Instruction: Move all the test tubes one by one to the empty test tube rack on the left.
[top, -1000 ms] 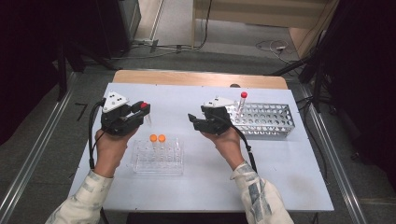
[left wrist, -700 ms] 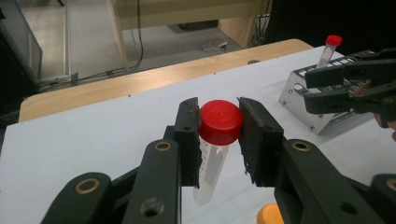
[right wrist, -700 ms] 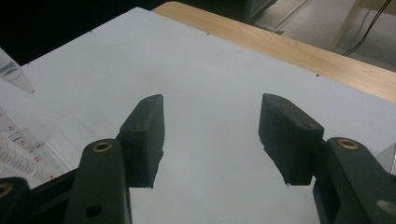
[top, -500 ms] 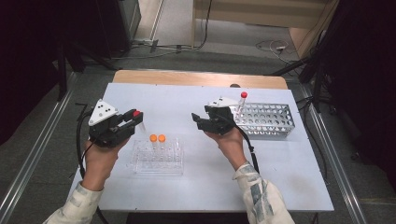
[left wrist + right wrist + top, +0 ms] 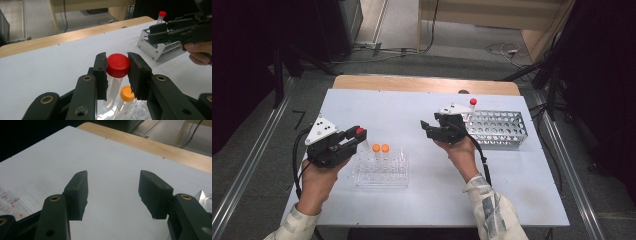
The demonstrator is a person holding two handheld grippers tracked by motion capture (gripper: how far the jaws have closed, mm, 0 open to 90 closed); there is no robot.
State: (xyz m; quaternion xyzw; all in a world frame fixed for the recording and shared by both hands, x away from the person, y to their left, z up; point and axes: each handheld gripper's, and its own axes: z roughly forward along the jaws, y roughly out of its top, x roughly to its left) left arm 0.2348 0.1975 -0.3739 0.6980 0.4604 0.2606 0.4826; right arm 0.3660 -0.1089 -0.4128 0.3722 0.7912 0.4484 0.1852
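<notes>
Two grippers are hovering over the white table [image 5: 412, 107], one in each hand. Going big to small: the metal rack [image 5: 497, 129] is sitting at the far right of the table with one red-capped tube [image 5: 472, 102] standing in its back left corner, and the clear plastic rack [image 5: 381, 167] is sitting nearer the person, left of centre, holding two orange-capped tubes [image 5: 380, 149] side by side in its back row. The left gripper [image 5: 117, 75] is clamping its jaws on a tube with a red cap [image 5: 118, 65], squeezing it right at the cap, with the clear body hanging down just above the orange caps and the plastic rack. The right gripper [image 5: 112, 187] is sitting wide open with nothing between its jaws, just bare table under them, and in the high view it's right beside the metal rack's left end.
</notes>
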